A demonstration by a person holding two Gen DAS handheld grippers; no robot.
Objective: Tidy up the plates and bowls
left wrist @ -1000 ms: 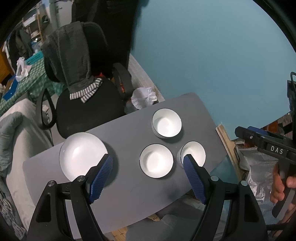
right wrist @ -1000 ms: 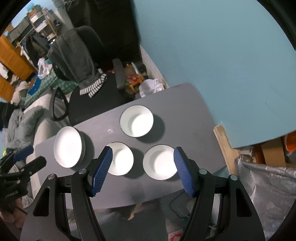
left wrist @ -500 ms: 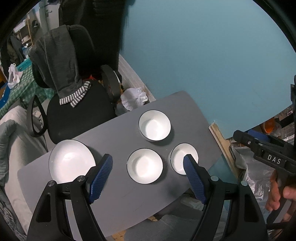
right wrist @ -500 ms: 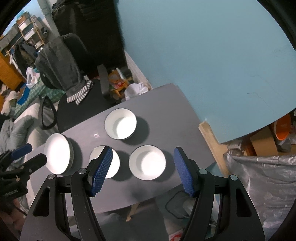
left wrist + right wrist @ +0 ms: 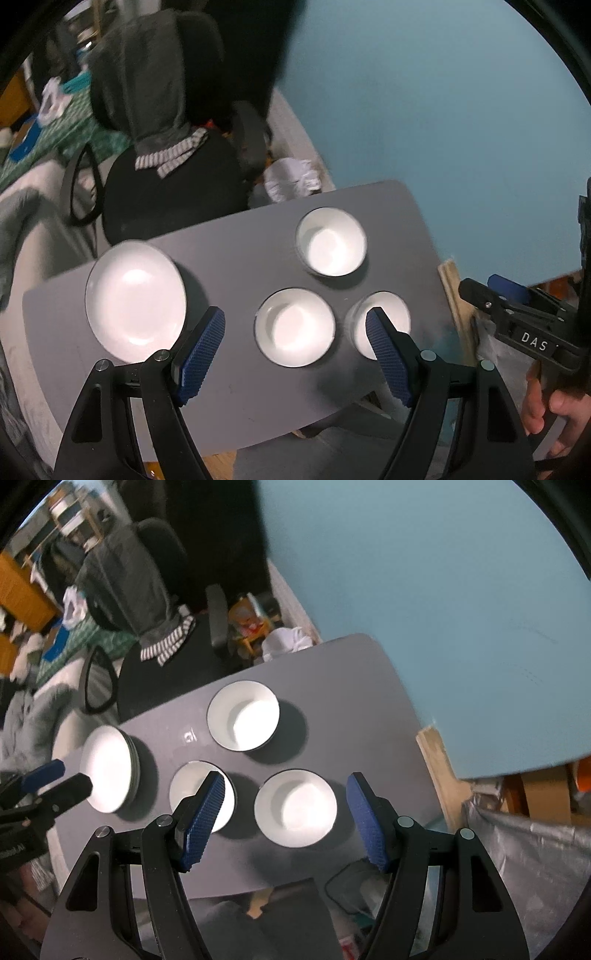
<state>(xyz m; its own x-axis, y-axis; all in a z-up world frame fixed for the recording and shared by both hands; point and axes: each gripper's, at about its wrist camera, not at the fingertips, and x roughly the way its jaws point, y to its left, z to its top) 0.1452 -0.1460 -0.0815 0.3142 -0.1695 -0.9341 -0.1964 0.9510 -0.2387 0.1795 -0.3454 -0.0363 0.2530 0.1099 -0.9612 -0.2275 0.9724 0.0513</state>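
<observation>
Three white bowls sit apart from one another on the grey table point(image 5: 351, 686), none nested yet, so I read the sorting as barely begun. The far bowl point(image 5: 243, 716) stands alone toward the wall; the near right bowl point(image 5: 295, 808) and the near left bowl point(image 5: 195, 794) lie side by side closer to me. To their left is the stack of plates point(image 5: 109, 768); from my right camera its edge shows several rims, so I take the plates to be gathered already, which leaves the bowls as the loose work.

My right gripper point(image 5: 284, 816) hangs above the table pointing steeply down, its tongs spread wide and empty, with the near right bowl framed squarely between them. That framing suggests to me this bowl is the one to lift first. The spread looks about as wide as the bowl, so I would rather catch the rim than straddle the whole thing.

My left gripper point(image 5: 295, 350) is likewise spread and holds nothing, high over the near left bowl. A chair point(image 5: 166, 184) draped with a grey garment stands behind the table, clear of the work.
</observation>
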